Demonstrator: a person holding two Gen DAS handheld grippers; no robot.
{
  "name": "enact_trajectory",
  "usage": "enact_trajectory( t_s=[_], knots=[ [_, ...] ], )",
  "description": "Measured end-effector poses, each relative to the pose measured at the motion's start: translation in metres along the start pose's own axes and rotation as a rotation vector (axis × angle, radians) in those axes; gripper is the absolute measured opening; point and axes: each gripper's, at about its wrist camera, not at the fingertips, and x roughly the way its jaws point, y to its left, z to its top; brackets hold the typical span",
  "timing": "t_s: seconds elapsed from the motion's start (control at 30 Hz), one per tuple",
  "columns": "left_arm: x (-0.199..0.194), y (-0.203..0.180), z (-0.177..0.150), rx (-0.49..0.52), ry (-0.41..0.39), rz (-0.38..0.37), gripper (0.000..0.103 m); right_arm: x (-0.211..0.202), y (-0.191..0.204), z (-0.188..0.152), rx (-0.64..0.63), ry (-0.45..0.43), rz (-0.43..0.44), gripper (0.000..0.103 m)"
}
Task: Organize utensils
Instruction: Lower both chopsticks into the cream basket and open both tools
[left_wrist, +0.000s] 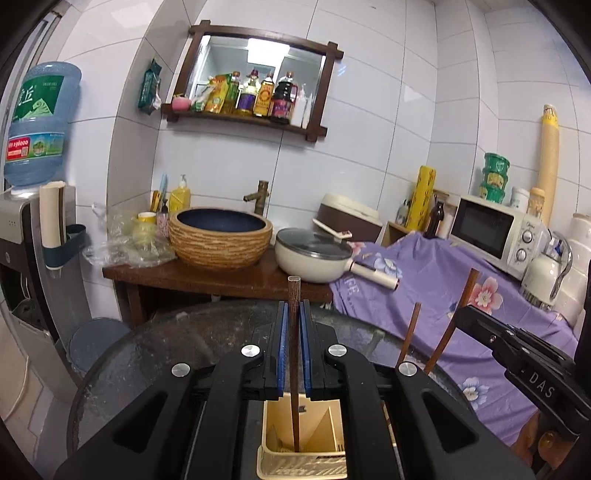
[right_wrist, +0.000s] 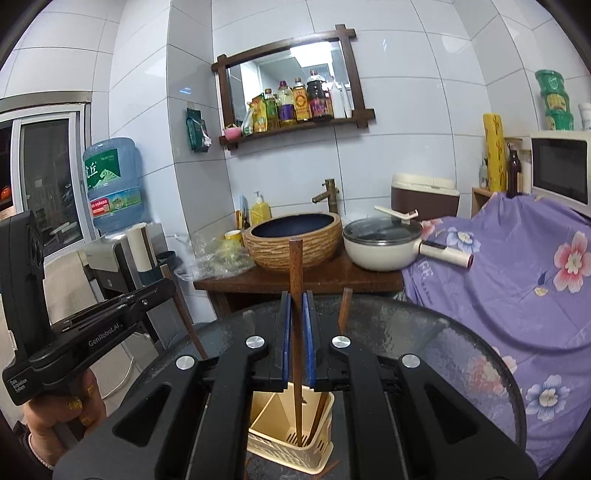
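My left tongs (left_wrist: 294, 314) hold a chopstick (left_wrist: 293, 369) in the yellow holder (left_wrist: 303, 465). My right tongs (right_wrist: 297, 306) hold another chopstick (right_wrist: 296, 332).

Both grippers are pointing downward side by side, the left gripper (left_wrist: 294, 306) and the right gripper (right_wrist: 297, 299) each pinching narrowly, a bare hand (right_wrist: 55, 413) gripping the left one's handle.

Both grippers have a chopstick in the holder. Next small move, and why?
Probably open the left gripper: its dark wooden chopstick stands upright with its tip already down inside the beige plastic utensil holder, so releasing should leave it in the holder.
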Motion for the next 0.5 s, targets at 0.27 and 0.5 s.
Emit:
enact_trajectory(
  t_s=[0.27,0.5],
  knots=[
    [0.011,0.003,-0.019,0.003,0.053,0.005,0.006,0.009,-0.002,-0.018,0.01,0.034,-0.004,0.007],
    [0.022,0.006,-0.031,-0.005,0.096,0.013,0.006,0.015,-0.005,-0.03,0.02,0.058,-0.011,0.007]
  ],
)
